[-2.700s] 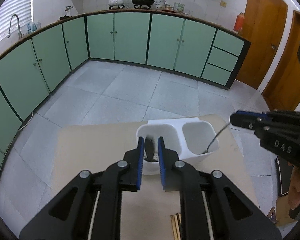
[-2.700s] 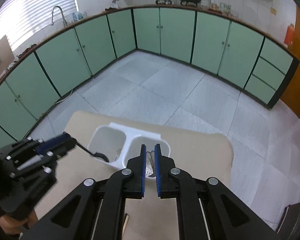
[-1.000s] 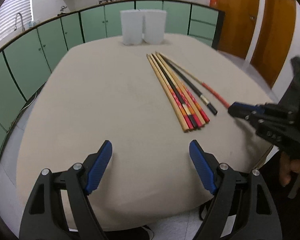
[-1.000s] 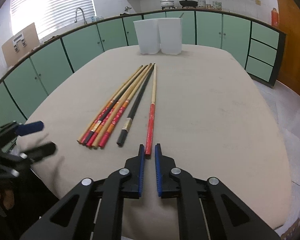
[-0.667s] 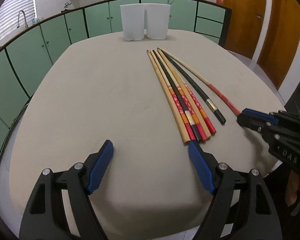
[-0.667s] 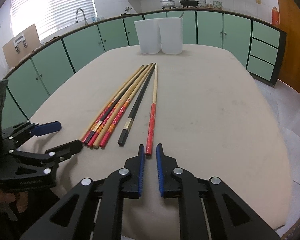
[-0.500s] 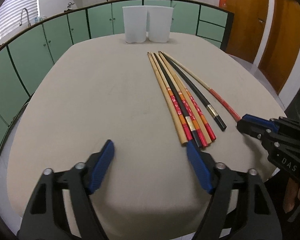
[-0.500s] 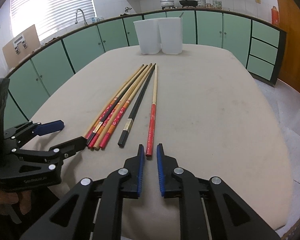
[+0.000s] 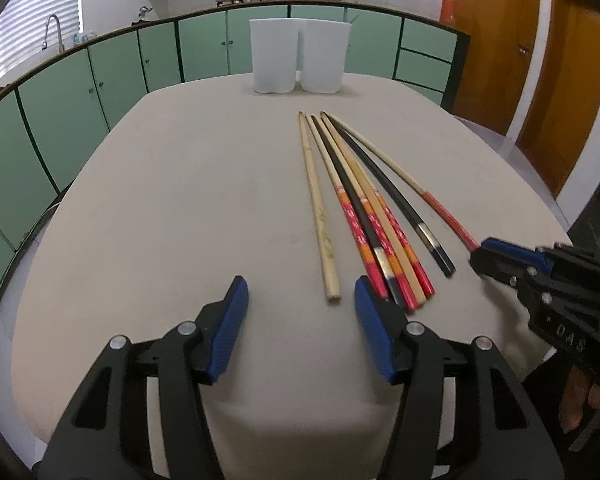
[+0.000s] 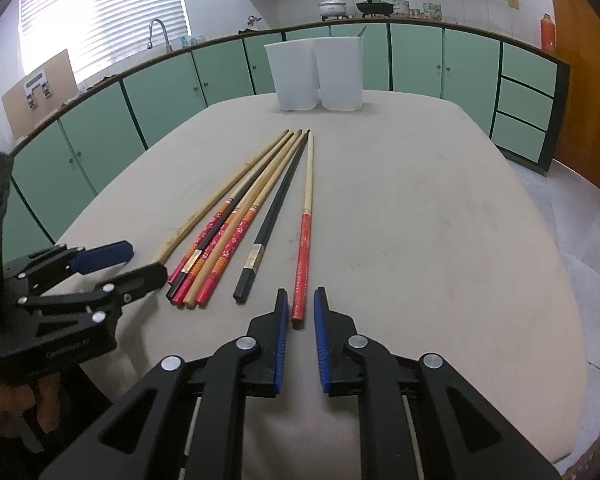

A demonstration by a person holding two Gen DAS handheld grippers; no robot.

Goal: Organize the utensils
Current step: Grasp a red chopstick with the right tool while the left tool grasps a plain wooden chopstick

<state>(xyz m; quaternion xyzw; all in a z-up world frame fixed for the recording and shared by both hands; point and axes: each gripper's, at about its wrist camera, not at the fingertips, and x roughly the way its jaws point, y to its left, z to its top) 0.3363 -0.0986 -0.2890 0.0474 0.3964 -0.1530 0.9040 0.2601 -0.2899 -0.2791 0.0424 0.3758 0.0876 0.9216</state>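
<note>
The chopsticks (image 10: pixel 236 224) lie as a loose fan on the tan counter (image 10: pixel 440 216), filling the middle of the right wrist view. Every one has its long axis running from the lower part of the frame toward the top, thin tips pointing up-frame at the white utensil holder (image 10: pixel 316 76) near the counter's far edge, thick decorated butts toward the bottom. The plain bamboo stick (image 9: pixel 320 212) lies a little apart on the left of the bunch; the red-handled stick (image 10: pixel 305 240) lies apart on the right.

The right gripper (image 10: pixel 300 312) has its jaws narrowly parted, with the red-handled stick's butt just entering the gap; the pads do not appear to press on it, so it holds nothing. The left gripper (image 9: pixel 300 304) is about half open and closing, the bamboo stick's butt just ahead of the gap between its pads (image 9: pixel 228 320), nothing gripped.

Risks, as I judge them: both grasps would land at the very end of a long thin stick, so the far tip could droop, swing or twist out when lifted. The left gripper's right-hand pad sits close to the red and black bunch; closing there could nudge or snag a neighbour and scatter the fan. A round stick may also roll away from a pad that reaches it first.
</note>
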